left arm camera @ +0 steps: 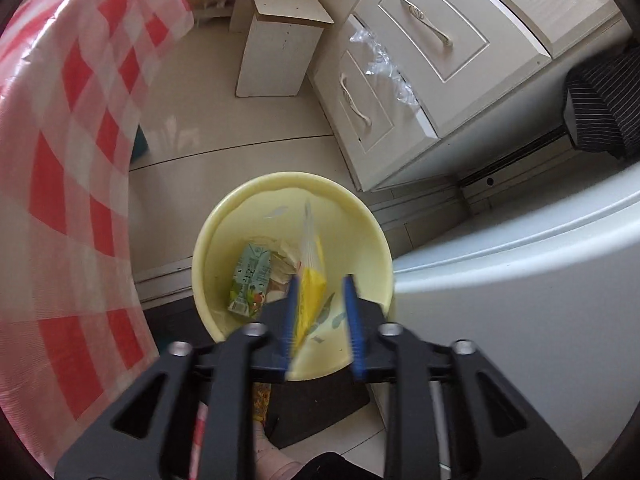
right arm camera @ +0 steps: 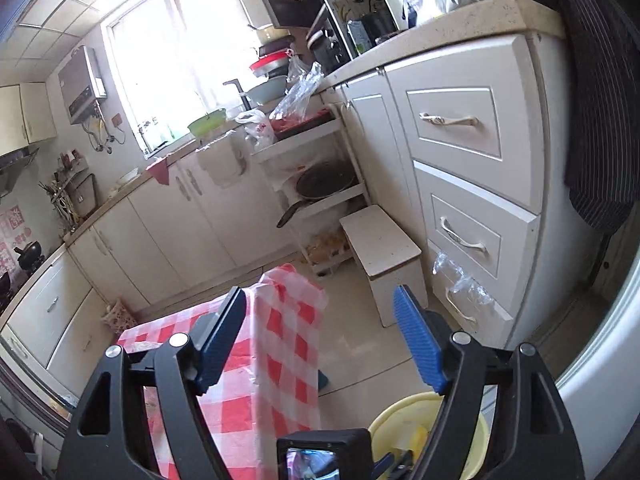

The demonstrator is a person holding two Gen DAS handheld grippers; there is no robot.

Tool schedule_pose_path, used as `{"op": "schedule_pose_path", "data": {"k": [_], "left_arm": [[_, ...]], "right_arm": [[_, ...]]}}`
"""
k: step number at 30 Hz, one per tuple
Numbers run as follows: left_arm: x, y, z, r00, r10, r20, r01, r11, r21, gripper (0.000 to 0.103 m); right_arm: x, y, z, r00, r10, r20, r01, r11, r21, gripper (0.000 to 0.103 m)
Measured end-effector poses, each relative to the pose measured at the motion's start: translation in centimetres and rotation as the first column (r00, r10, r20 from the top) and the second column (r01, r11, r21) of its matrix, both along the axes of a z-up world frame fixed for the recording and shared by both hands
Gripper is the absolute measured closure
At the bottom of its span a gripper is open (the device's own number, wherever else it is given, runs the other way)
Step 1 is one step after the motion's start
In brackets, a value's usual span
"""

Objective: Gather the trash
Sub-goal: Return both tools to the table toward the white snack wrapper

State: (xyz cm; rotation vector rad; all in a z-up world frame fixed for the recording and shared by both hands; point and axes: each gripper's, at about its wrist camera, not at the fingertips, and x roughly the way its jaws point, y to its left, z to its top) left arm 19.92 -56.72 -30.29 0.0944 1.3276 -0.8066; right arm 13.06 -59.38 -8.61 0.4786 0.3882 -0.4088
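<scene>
Yellow wrapper point(left arm camera: 310, 300) hangs over the bin point(left arm camera: 208, 240), touching only one finger of the parted left tool point(left arm camera: 320, 320), so a wider spread should drop it in cleanly, while the right tool point(right arm camera: 320, 340) gapes empty.

bin point(left arm camera: 224, 240): near rim hidden behind the left gripper point(left arm camera: 320, 316)
yellow wrapper point(left arm camera: 310, 280): motion-blurred, contact with fingers unclear
carton point(left arm camera: 250, 280): print too small to read
checked cloth point(right arm camera: 280, 340): cut off below

A home kitchen is showing itself: cabinets point(right arm camera: 460, 128) lining the walls; cluttered worktop point(right arm camera: 460, 28); frying pan point(right arm camera: 320, 184) sitting shelved.
</scene>
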Motion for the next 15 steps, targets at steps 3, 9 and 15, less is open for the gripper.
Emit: {"op": "schedule_pose_path", "data": {"k": [3, 9, 15], "left_arm": [[-0.4, 1.3, 2.6, 0.997, 0.006, 0.073, -0.003, 0.999, -0.041, 0.05], [0.8, 6.8, 8.9, 0.984, 0.077, 0.163, -0.055, 0.989, -0.138, 0.045], [1.8, 21.2, 14.5, 0.91, 0.254, 0.327, -0.221, 0.966, -0.136, 0.039]], "right_arm": [[-0.2, 0.9, 1.6, 0.999, 0.003, 0.045, -0.002, 1.0, -0.016, 0.03], [-0.8, 2.5, 3.1, 0.993, 0.015, 0.121, -0.013, 1.0, -0.02, 0.03], [0.8, 4.0, 3.1, 0.989, 0.077, 0.129, -0.079, 0.997, 0.012, 0.029]]}}
